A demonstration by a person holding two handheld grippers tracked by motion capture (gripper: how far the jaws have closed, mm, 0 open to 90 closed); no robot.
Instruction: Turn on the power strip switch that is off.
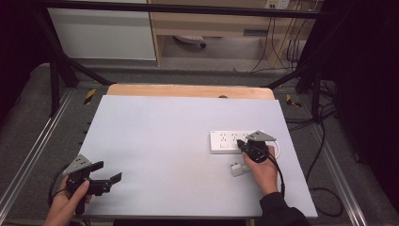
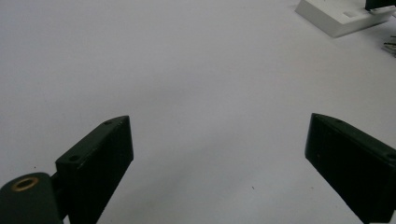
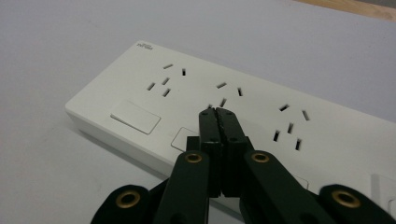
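with the right gripper (image 3: 218, 112) pressed together over the power strip (image 3: 261, 107), the switch (image 3: 187, 138) just beneath should be pushed squarely.

The left gripper (image 1: 107, 173) is held low at the lower left of the high view, its jaws spread wide. The right gripper (image 1: 243, 144) is held right of centre, jaws pressed together, pointing toward the frame's left.
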